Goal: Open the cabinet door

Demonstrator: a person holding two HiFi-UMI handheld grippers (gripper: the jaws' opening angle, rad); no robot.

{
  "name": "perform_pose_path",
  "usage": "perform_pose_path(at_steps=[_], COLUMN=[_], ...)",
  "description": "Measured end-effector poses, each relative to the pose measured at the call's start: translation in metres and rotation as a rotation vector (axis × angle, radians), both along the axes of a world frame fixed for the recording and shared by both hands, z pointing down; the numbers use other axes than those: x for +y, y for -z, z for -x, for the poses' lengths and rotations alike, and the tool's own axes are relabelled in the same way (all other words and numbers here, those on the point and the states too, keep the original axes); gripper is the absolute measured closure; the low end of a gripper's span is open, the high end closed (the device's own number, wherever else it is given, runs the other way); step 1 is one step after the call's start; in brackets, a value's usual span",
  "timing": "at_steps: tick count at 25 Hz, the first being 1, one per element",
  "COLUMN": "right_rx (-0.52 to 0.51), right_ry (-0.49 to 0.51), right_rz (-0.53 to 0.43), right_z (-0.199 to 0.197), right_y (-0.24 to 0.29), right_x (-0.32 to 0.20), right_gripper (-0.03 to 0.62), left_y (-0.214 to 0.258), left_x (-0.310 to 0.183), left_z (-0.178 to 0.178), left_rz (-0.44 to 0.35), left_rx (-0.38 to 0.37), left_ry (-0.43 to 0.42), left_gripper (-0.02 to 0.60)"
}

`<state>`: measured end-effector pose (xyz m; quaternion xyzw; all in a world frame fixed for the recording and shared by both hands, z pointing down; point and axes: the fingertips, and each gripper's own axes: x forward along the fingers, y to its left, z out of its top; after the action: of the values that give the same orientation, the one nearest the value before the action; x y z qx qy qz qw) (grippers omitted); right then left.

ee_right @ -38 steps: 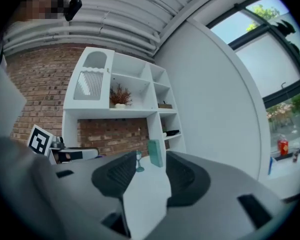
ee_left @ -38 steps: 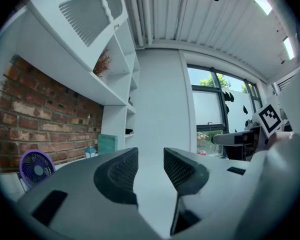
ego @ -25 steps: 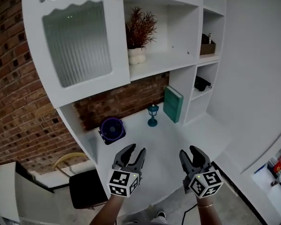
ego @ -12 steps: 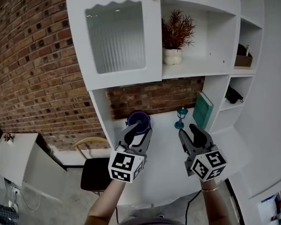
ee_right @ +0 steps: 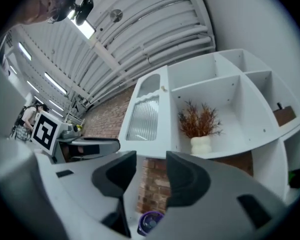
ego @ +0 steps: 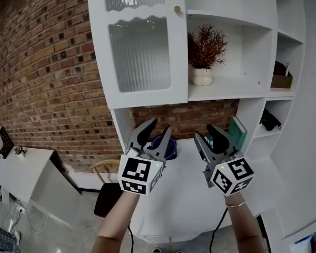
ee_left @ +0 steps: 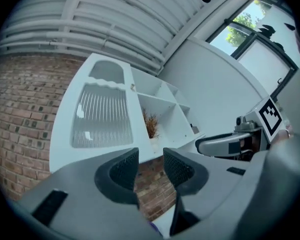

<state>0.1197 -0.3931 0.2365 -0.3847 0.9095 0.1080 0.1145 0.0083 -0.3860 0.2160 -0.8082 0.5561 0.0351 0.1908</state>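
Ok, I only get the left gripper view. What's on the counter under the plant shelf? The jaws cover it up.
Observer: A round purple thing, maybe a small fan, stands on the counter.
Operator: Anything else down there?
Observer: A green book stands at the counter's right end.
Operator: Are the other gripper's jaws open?
Observer: Yes, the right gripper has its jaws apart, with nothing between them.
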Motion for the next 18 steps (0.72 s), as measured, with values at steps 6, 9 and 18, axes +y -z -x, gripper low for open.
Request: perform_pose_path(at_steps=[6, 9, 18], right_rx=[0.011, 0.01, 0.06], right_ry=[0.014, 0.017, 0.011], right_rz=[-0.062, -0.084, -0.176], right_z=[0.004, 0.006, 0.033], right_y=[0.04, 0.058, 0.105], right_x=[-0.01, -0.015, -0.033], right_gripper=[0.418, 0.418, 0.414], left_y=[0.071, 0.095, 0.164], left_x=[-0.009, -0.015, -0.037], left_z=[-0.01, -0.017, -0.027], left_rz=[-0.135, -0.177, -0.282], left_rx=[-0.077, -0.097, -0.134], left_ry=[0.018, 0.014, 0.026], left_gripper=[0.441, 0.44, 0.44])
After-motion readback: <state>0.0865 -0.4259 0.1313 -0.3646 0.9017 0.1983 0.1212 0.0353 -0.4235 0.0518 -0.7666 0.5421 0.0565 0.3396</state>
